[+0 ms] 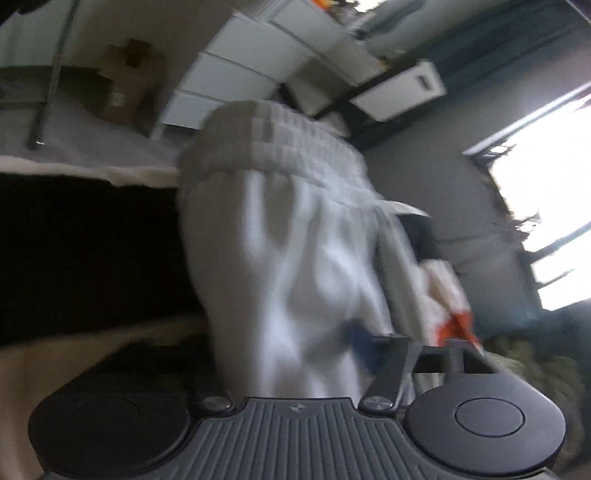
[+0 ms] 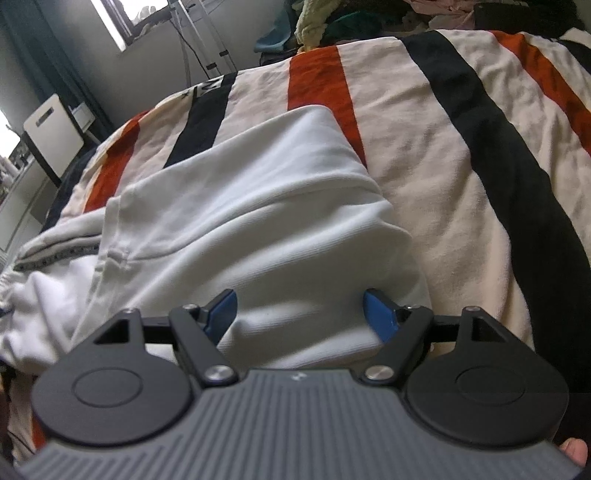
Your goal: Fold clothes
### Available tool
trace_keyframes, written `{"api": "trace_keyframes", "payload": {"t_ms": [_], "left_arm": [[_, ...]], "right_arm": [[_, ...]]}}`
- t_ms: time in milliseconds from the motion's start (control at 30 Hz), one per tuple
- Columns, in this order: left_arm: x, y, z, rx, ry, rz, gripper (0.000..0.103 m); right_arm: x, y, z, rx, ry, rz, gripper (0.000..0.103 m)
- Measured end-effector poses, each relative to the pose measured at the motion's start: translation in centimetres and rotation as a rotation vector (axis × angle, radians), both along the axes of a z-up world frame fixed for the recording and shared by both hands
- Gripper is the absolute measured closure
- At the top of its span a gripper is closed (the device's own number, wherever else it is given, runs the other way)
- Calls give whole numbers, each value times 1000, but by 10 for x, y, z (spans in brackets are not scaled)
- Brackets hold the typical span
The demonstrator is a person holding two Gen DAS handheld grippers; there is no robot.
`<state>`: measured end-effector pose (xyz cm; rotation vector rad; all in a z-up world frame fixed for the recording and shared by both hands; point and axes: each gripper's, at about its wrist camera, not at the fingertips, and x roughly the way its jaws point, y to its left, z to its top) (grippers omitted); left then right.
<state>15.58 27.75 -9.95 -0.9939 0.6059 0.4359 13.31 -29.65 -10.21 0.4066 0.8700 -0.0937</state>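
Observation:
The left wrist view is blurred. In it a white garment (image 1: 295, 240) with a ribbed elastic waistband (image 1: 295, 147) is lifted off the bed, and it runs down into my left gripper (image 1: 295, 332). The cloth hides one finger, while the other blue pad (image 1: 357, 332) presses on its edge, so the gripper is shut on it. The right wrist view shows the white garment (image 2: 240, 206) lying in folds on the striped blanket. My right gripper (image 2: 301, 310) stands wide open low over it, and a thick fold bulges between its blue pads (image 2: 223, 310).
An orange, black and cream striped blanket (image 2: 424, 147) covers the bed. A pile of clothes (image 2: 332, 22) lies at its far end. White drawers (image 1: 240, 74), a cardboard box (image 1: 125, 85) and a bright window (image 1: 546, 184) stand around the room. A person's fingertip (image 2: 574, 452) shows at the corner.

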Motion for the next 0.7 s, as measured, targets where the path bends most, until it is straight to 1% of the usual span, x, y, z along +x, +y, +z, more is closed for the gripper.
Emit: {"api": "trace_keyframes", "payload": {"t_ms": [33,67,100,200,233,300,333,433,500,567,700], "left_arm": [[2,1,0,6,-5,5,74],[4,-3,4,35,-9,9,78],[6,-11,11,98,-8,3,83],[7,-41,38,347,-3,-13,86],[6,-57,50,429,-19,-18,86],[2,-86,76,592,-71,-43,87],[1,-100,89,645,-96,-58,87],[-1,-144,124,772,-165,-116,88],[-2,-176,146,853,-213,-153,88],[6,-212,162,924,-262,-186,88],[5,-282,174,1017,-333,-234,88]], "right_arm": [[1,1,-1,-10,1,5,24],[2,2,-2,-20,3,9,24],[3,4,-3,-33,9,17,24],[7,3,-8,-42,22,23,24],[8,3,-9,-40,26,22,24],[6,-4,-6,0,19,-3,25],[4,-7,-5,20,15,-15,27],[-1,-19,0,78,3,-61,27],[-6,-26,6,74,-11,-101,27],[-11,-34,13,77,-30,-141,27],[-23,-57,22,162,-83,-203,27]]}}
